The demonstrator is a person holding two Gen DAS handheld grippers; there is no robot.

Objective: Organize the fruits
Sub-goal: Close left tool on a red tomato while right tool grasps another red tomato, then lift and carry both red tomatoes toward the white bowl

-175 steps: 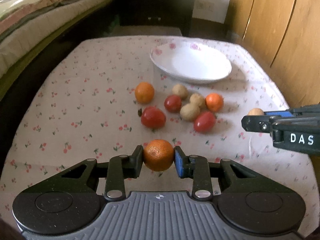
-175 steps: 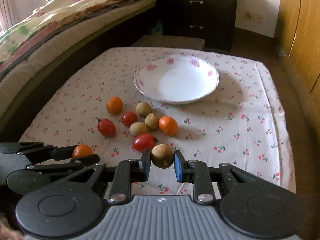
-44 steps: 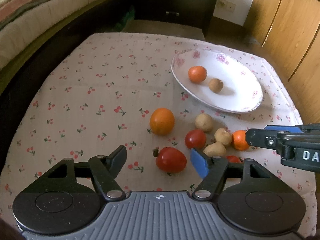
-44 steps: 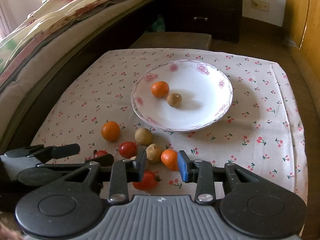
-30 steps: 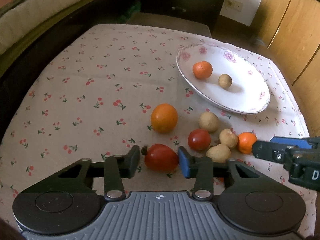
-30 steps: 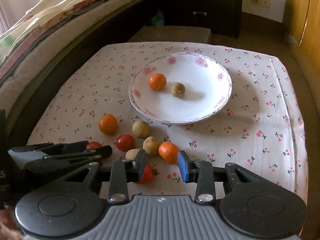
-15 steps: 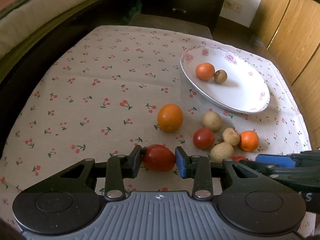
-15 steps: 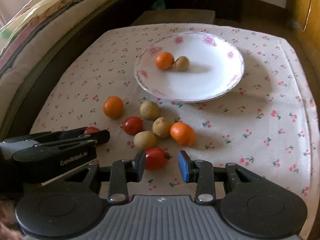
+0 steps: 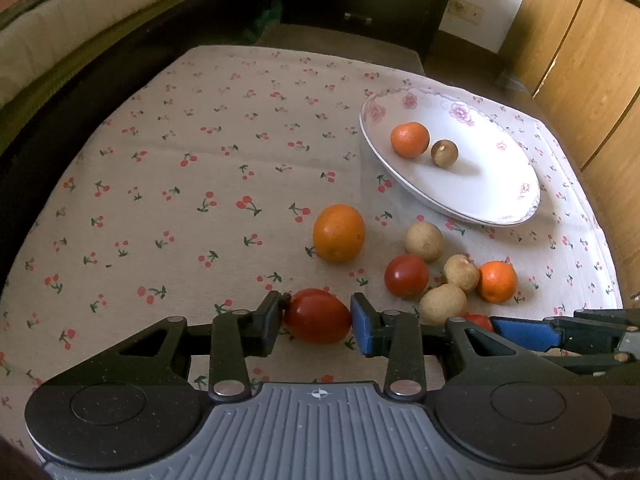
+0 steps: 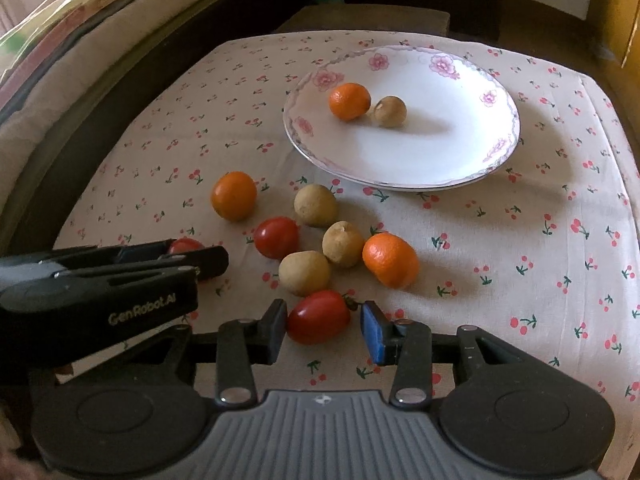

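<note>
Left gripper (image 9: 317, 322): clamped on oval tomato (image 9: 318, 316).
Right gripper (image 10: 325, 327): apart, straddling second tomato (image 10: 318, 317), gap at 3 o'clock; barely visible from left view.

A plate (image 10: 400, 168) sits at the far right part of the table (image 10: 520, 240). In the plate, a small orange (image 10: 349, 101) lies left of a round longan (image 10: 390, 111), and they touch. In front of the plate is a bunch of fruit (image 10: 320, 240). A tomato (image 9: 318, 316) sits between the left gripper's (image 9: 316, 320) fingers. Another tomato (image 10: 319, 317) sits between the right gripper's (image 10: 324, 326) fingers, nearer the left one. A bed (image 10: 60, 40) is left of the table.
</note>
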